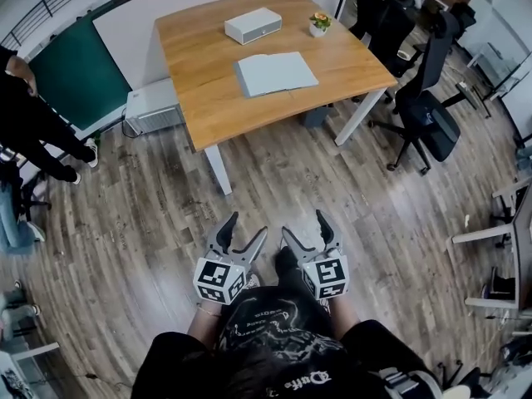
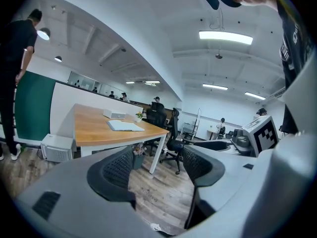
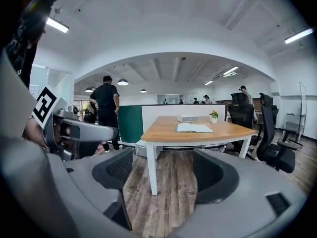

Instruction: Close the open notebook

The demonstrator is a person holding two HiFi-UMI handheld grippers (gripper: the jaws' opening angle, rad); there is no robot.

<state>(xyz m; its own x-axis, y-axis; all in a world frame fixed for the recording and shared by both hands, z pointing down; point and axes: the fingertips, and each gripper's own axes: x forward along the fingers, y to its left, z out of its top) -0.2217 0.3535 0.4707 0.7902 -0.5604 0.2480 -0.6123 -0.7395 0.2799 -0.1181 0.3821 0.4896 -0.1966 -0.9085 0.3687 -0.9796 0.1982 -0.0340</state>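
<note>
A pale grey-blue notebook (image 1: 275,73) lies flat near the middle of the wooden table (image 1: 208,98), far ahead of both grippers. It also shows small in the left gripper view as the notebook (image 2: 125,126) and in the right gripper view as the notebook (image 3: 194,127). My left gripper (image 1: 247,225) and right gripper (image 1: 304,224) are held side by side over the wood floor, well short of the table. Both point toward it. Each has its jaws spread wide with nothing between them, as the left gripper (image 2: 157,170) and the right gripper (image 3: 171,175) show.
A white box (image 1: 253,26) and a small potted plant (image 1: 319,24) stand at the table's far side. A white unit (image 1: 152,106) sits by the table's left leg, beside a green partition (image 1: 75,73). Black office chairs (image 1: 424,115) stand at the right. A person (image 1: 33,131) stands at the left.
</note>
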